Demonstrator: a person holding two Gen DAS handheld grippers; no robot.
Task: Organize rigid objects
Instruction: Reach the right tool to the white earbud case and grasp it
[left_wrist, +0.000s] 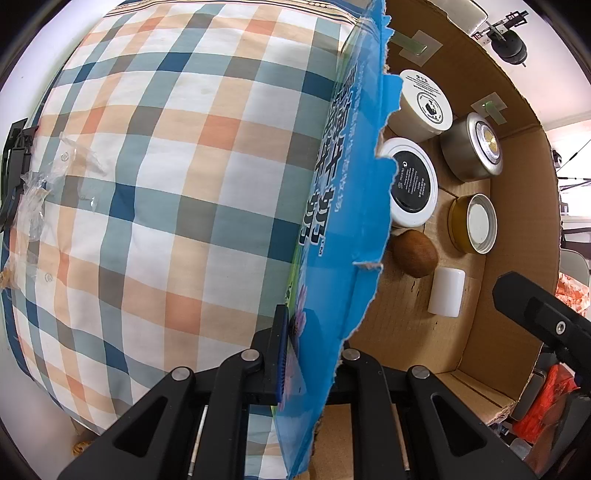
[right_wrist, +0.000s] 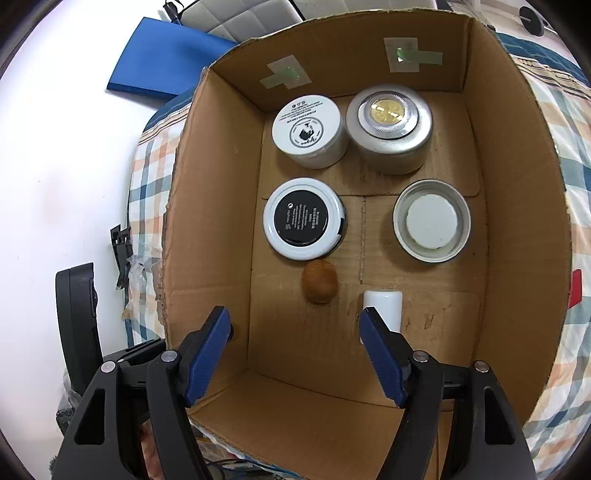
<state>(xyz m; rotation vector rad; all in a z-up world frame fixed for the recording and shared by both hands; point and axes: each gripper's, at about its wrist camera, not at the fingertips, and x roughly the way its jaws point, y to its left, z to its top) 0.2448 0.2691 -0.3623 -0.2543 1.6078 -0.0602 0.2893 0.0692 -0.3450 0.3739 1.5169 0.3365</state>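
An open cardboard box (right_wrist: 218, 221) stands on a plaid cloth. Inside sit a white jar (right_wrist: 306, 127), a silver tin with a gold centre (right_wrist: 388, 114), a black-lidded jar (right_wrist: 303, 218), and a metal tin holding a white disc (right_wrist: 432, 221). Nearer lie a brown egg-shaped object (right_wrist: 319, 282) and a white cylinder (right_wrist: 384, 306). My right gripper (right_wrist: 295, 317) hovers open over the box's near end, nothing between its fingers; the cylinder lies just beyond its right fingertip. My left gripper (left_wrist: 303, 347) is shut on the box's blue-printed side wall (left_wrist: 343, 221).
The plaid cloth (left_wrist: 166, 184) covers a soft bulging surface around the box. A blue board (right_wrist: 166, 62) lies beyond the box's far left corner. A black device (right_wrist: 77, 325) and crumpled clear plastic (left_wrist: 37, 195) sit at the cloth's left edge.
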